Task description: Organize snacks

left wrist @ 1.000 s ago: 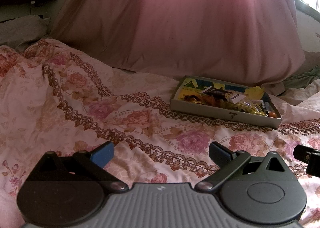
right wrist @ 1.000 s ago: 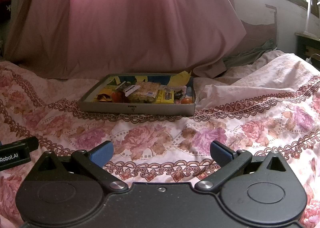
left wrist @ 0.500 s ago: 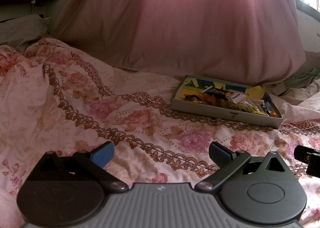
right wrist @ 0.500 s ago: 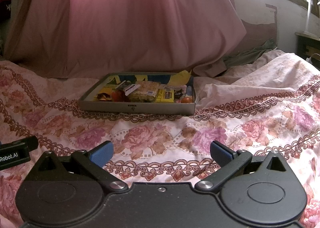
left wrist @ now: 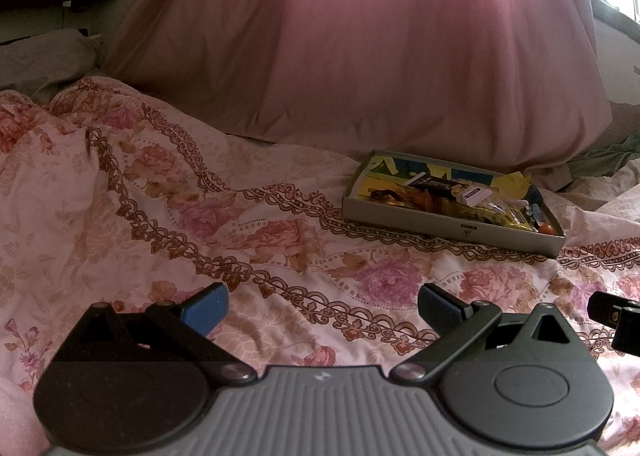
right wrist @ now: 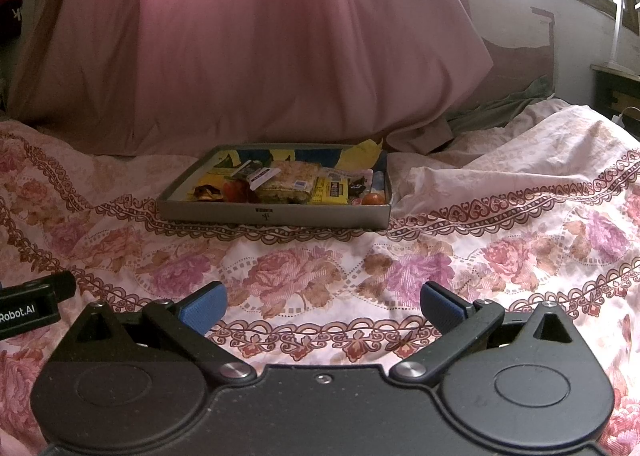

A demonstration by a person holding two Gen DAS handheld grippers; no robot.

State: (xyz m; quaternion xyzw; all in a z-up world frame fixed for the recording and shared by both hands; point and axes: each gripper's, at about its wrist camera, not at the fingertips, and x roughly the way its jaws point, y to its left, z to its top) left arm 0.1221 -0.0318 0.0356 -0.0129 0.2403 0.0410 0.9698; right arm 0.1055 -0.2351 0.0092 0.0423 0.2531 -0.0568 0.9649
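In the left wrist view the left gripper [left wrist: 322, 306] hangs low over a flowered bedspread [left wrist: 240, 240], its jaws spread wide with nothing between them. Ahead of the jaws and off to their right lies a shallow grey box [left wrist: 452, 226] flat on the bed, well apart from the fingers. The snacks [left wrist: 460, 198] inside it are a jumble from this angle: a dark wrapper, a white label, yellow packets and a small orange round thing [left wrist: 546, 229] at the right corner can be made out, but the near wall hides the lower part of everything. Behind the box hangs a pink cloth [left wrist: 400, 48]. A black piece of the other tool [left wrist: 616, 316] is cut off at the right edge. In the right wrist view the right gripper [right wrist: 323, 306] also has its jaws spread and empty, above the same bedspread. The box [right wrist: 276, 214] sits almost straight ahead of the jaws, slightly to their left, well apart. Here a pale cereal bar [right wrist: 290, 186], yellow packets [right wrist: 334, 190] and the orange round thing [right wrist: 374, 199] show more clearly; print on the wrappers is too small to read. A black block marked "Robot.AI" [right wrist: 30, 310] is cut off at the left edge.
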